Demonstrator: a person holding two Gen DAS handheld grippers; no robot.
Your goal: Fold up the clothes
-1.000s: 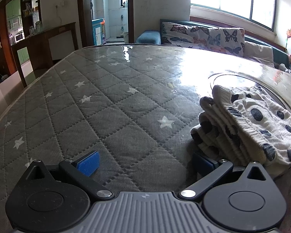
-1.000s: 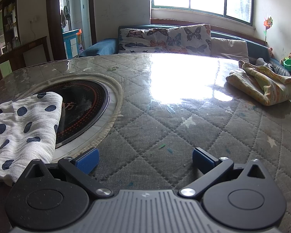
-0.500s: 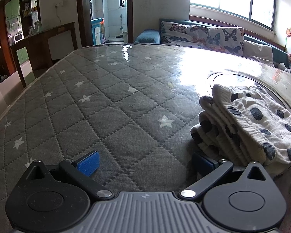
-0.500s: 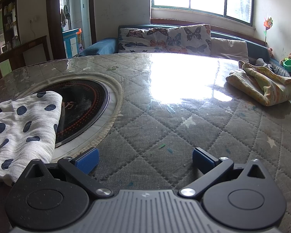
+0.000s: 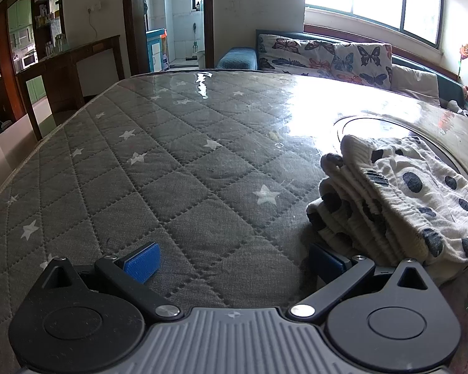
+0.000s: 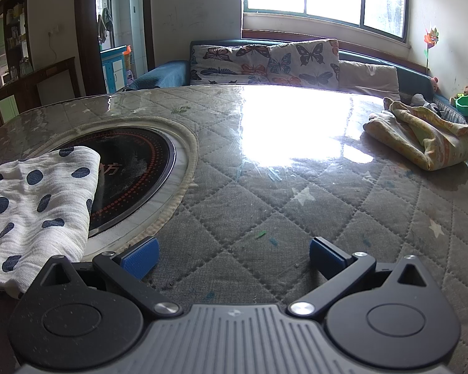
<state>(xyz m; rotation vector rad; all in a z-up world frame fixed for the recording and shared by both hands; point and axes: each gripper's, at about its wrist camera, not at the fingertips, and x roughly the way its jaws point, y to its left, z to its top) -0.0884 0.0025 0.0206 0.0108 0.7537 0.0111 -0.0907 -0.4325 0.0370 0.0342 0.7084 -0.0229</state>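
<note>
Polka-dot garment (image 5: 402,205) lying at 3 o'clock in left wrist view, layered into a compact stack w/ ribbed edges bunched toward the tongs; looks folded, or nearly so. Same garment (image 6: 37,205) at 9 o'clock in right wrist view, flat, one corner over the round black hob inset (image 6: 134,174) in the quilted table (image 5: 159,168). Left tongs (image 5: 234,258) spread wide, empty, right pad just beside the stack, not gripping. Right tongs (image 6: 234,255) also wide open, nothing held, above bare table. Yellowish patterned cloth (image 6: 421,137) at 2 o'clock in right view, crumpled, well apart: prob. not yet folded. Judging: one item about done, at least one left.
</note>
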